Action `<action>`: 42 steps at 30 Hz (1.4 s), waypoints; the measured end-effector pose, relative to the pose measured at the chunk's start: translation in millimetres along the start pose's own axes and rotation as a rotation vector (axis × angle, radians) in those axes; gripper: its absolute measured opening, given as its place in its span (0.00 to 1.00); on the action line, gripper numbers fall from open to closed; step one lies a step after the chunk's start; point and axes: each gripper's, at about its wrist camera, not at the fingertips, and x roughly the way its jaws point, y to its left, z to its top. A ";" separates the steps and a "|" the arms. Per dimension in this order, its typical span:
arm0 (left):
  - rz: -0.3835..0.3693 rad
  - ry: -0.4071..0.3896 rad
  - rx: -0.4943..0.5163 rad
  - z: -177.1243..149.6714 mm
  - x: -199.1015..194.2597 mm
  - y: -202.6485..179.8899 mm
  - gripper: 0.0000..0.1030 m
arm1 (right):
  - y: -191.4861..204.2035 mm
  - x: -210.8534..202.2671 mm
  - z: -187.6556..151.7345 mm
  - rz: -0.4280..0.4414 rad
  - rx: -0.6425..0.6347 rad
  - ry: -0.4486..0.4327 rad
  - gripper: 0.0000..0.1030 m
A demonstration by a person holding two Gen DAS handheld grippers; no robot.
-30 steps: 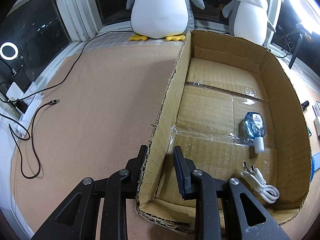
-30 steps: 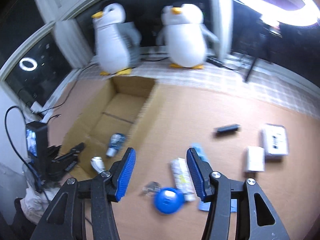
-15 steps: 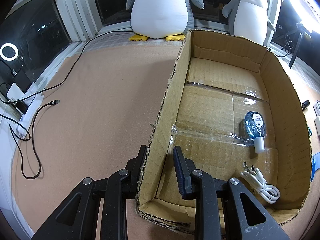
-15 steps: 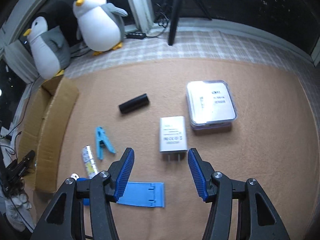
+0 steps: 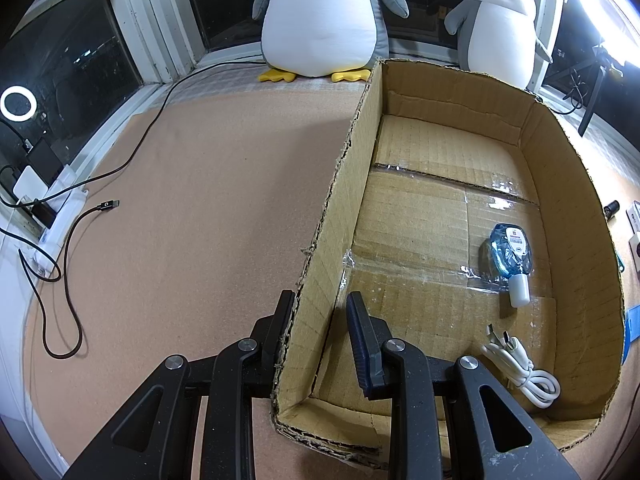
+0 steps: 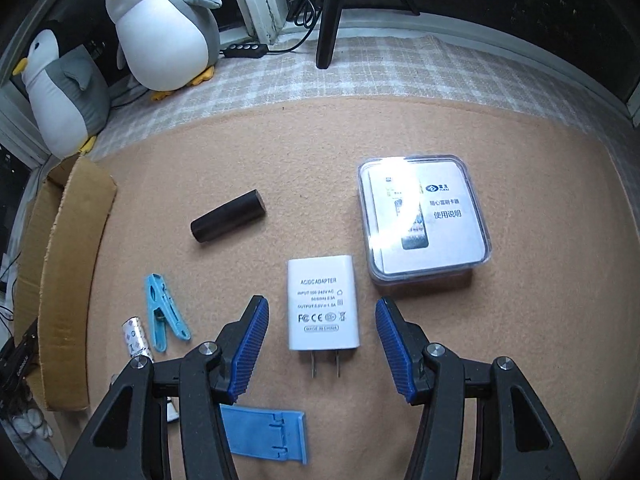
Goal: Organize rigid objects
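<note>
The right gripper (image 6: pixel 320 340) hangs over the carpet with its ribbed blue pads spread wide to either side of the white AC/DC adapter (image 6: pixel 322 304), touching neither flank. By the look of it the step in hand is the pick-up of that adapter. The next move calls for a straight descent and a squeeze across its flat, smooth plastic sides (the two metal prongs point back toward the camera, so they stay out of the grip).

Nearest of all lies a flat blue plastic piece (image 6: pixel 264 432), partly under the left finger. Left of the adapter sit a light-blue clothes peg (image 6: pixel 162 312) and a small silvery foil-wrapped tube (image 6: pixel 136 338). Farther out rest a matte black cylinder (image 6: pixel 228 222) and a glossy clear-lidded square case (image 6: pixel 424 220).

The left gripper (image 5: pixel 318 320) straddles the corrugated side wall of the cardboard box (image 5: pixel 340 196), jaws parted with a gap on the inner side, seemingly steadying it. Inside lie a coiled white cable (image 5: pixel 520 368) and, beyond it, a blue liquid bottle (image 5: pixel 510 252).
</note>
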 end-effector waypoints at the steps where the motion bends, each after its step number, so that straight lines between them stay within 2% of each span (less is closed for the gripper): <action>1: 0.000 0.000 0.000 0.0 0.0 0.0 0.27 | 0.1 0.8 0.9 -0.004 -0.001 0.003 0.50; 9: 0.000 0.000 0.003 0.3 0.6 0.7 0.27 | 0.9 9.2 4.4 -0.022 -0.006 0.031 0.49; 11: 0.000 0.000 0.003 0.3 0.8 1.6 0.27 | 1.3 10.3 3.7 -0.029 -0.010 0.036 0.45; 15: 0.001 0.000 0.003 0.5 1.0 1.2 0.27 | 0.5 9.7 4.4 -0.034 -0.016 0.041 0.31; 24: 0.000 0.000 0.002 0.7 1.1 0.8 0.27 | 6.0 -0.3 -5.6 -0.010 -0.035 0.041 0.31; 30: 0.001 0.000 0.003 0.8 1.2 0.9 0.27 | 33.9 -28.6 -12.3 0.037 -0.091 -0.006 0.31; 37: 0.000 0.000 0.002 0.8 1.3 1.1 0.27 | 91.1 -67.6 -7.4 0.110 -0.193 -0.079 0.31; 42: 0.000 0.000 0.002 1.0 1.3 0.7 0.27 | 131.1 -81.1 -3.4 0.152 -0.261 -0.104 0.31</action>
